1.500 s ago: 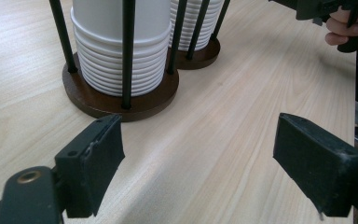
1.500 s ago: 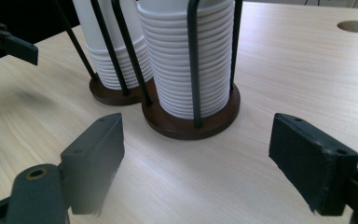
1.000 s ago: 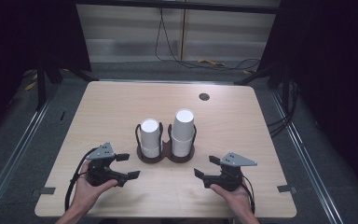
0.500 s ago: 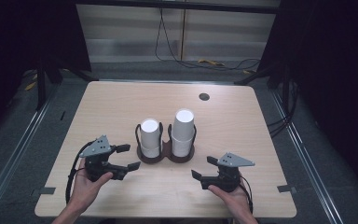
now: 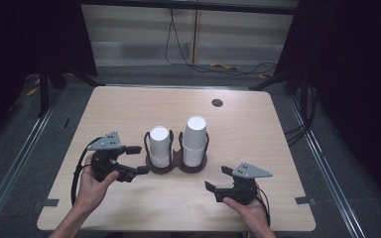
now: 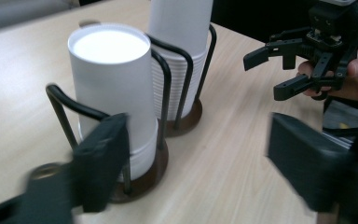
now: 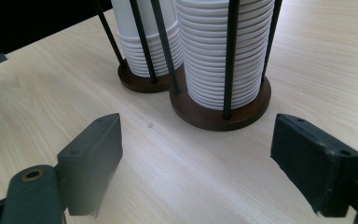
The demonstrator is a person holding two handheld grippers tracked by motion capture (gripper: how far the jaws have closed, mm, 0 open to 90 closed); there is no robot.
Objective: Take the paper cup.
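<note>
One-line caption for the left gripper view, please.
Open left gripper facing the shorter cup stack in its wire holder; right gripper beyond.

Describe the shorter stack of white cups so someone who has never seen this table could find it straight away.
Start at the wooden table and find the dark double cup holder near its middle. The shorter cup stack stands in the holder's left ring, on the side of the left gripper. Its top sits lower than that of the taller cup stack beside it.

Cup holder (image 5: 177, 166) with two cup stacks (image 5: 159, 146) blocks table (image 5: 129, 106) centre; far half seemingly open.
</note>
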